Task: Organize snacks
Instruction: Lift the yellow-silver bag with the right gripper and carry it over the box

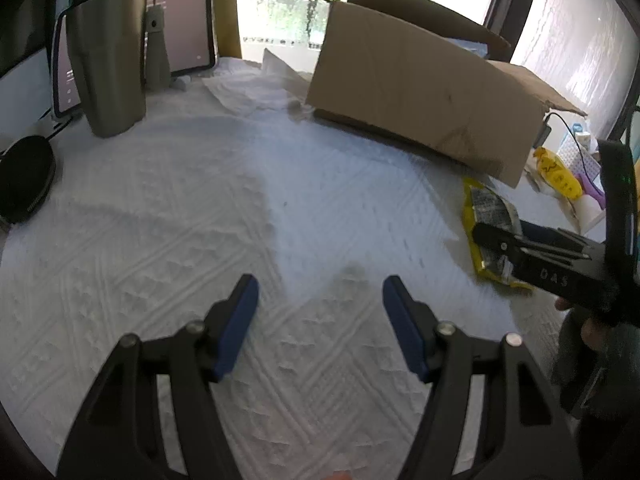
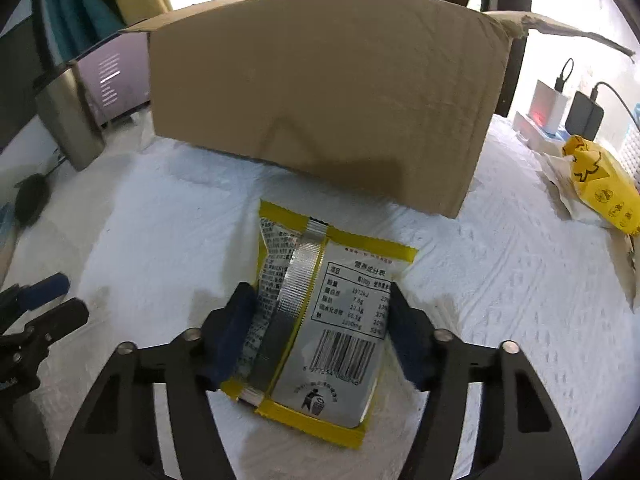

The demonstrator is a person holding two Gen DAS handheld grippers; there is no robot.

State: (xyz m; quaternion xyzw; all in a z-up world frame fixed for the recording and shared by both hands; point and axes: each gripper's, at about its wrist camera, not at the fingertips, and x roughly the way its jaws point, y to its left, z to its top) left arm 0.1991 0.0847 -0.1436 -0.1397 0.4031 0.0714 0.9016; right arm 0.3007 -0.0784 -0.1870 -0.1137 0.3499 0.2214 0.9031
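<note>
Between the blue pads of the right gripper (image 2: 320,332) lies a snack packet (image 2: 320,320), back side up, its silver seam, nutrition table and barcode showing inside a yellow border. The jaws stand wide, one pad at each long edge of the packet; the left pad seems to touch the edge, but the angle makes that hard to judge, and the packet rests flat on the white cloth (image 2: 500,280). Just beyond the packet's far end stands a cardboard box (image 2: 320,92), its flaps open at the top. Off to the right of this gripper, well apart, a yellow bag (image 2: 600,184) lies on some paper, with chargers (image 2: 584,114) farther back.

The left gripper (image 1: 320,312) hangs over bare cloth (image 1: 180,220) with its jaws spread wide and nothing between them. To its right the other gripper (image 1: 532,252) reaches over the packet (image 1: 488,216), which lies near the box (image 1: 420,88) corner. Ahead and to the left of the left gripper stands a steel tumbler (image 1: 108,60), a dark round object (image 1: 24,180) nearer on that side, and a tablet (image 1: 184,20) propped behind the tumbler.
</note>
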